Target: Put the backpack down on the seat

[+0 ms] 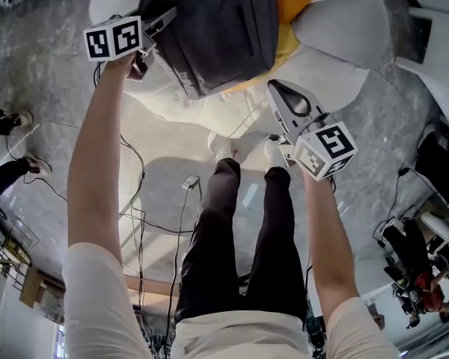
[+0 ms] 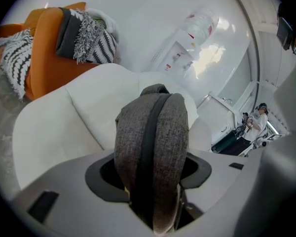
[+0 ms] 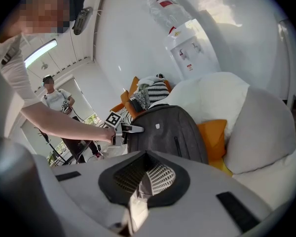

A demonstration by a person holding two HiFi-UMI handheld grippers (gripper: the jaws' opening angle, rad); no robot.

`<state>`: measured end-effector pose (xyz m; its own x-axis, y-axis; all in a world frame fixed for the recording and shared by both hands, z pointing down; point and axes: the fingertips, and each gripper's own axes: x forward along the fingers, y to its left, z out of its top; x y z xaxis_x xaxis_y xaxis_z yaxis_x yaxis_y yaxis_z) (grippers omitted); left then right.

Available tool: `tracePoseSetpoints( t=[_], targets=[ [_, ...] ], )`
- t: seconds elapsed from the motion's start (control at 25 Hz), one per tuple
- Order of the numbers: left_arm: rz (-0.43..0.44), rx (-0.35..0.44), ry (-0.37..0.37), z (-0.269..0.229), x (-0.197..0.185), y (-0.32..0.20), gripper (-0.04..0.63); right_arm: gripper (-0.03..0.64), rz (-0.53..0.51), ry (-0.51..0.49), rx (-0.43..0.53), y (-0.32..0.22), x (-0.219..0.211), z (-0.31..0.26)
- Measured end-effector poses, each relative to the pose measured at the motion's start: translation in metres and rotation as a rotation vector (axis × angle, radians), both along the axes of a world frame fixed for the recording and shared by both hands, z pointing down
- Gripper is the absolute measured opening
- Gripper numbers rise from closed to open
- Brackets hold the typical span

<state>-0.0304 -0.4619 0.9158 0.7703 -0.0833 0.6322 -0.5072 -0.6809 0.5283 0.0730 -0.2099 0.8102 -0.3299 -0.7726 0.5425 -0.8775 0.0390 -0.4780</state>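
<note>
Head view: the left tongs (image 1: 163, 19) reach out at upper left and meet the near side of the dark grey backpack (image 1: 213, 28). The backpack lies over the white seat (image 1: 172, 103), with an orange cushion (image 1: 288, 21) showing behind it. The right tongs (image 1: 278, 90) are pressed together to a point with nothing in them. They are just beside the backpack's lower edge but apart from it, above the person's shoes.

Left gripper view: the left tongs (image 2: 155, 216) are pinched on a padded grey strap (image 2: 150, 142) with a black band down its middle. The strap rises out of the jaws and fills the gap between them. Behind it spreads the white seat (image 2: 59, 127).

Right gripper view: the right tongs (image 3: 144, 179) are closed, their ridged pads meeting, and they hold nothing. Ahead, the backpack (image 3: 167, 130) stands upright on the white seat (image 3: 212, 98), its back against the orange cushion (image 3: 213, 135). A grey cushion (image 3: 264, 132) sits to the right of that. The left tongs (image 3: 132, 128) grip the backpack at its upper left edge. Its base is hidden behind the gripper body, so whether it rests fully on the seat cannot be told.
</note>
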Motion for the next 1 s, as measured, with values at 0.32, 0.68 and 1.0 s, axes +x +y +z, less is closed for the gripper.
tracePoseSetpoints(
  t=[0.32,0.68,1.0],
  targets=[
    [-0.031,0.054,-0.057,0.003,-0.012,-0.005,0.270,0.021,-0.007,0.007,0.004,0.001,0.001,-0.001],
    [-0.093,0.086,-0.111,0.003,-0.027,-0.013,0.299,0.021,-0.013,0.012,-0.004,0.006,0.001,-0.002],
    [-0.119,0.103,-0.142,-0.004,-0.045,-0.012,0.301,0.021,-0.028,0.013,0.005,0.004,-0.006,-0.011]
  ],
)
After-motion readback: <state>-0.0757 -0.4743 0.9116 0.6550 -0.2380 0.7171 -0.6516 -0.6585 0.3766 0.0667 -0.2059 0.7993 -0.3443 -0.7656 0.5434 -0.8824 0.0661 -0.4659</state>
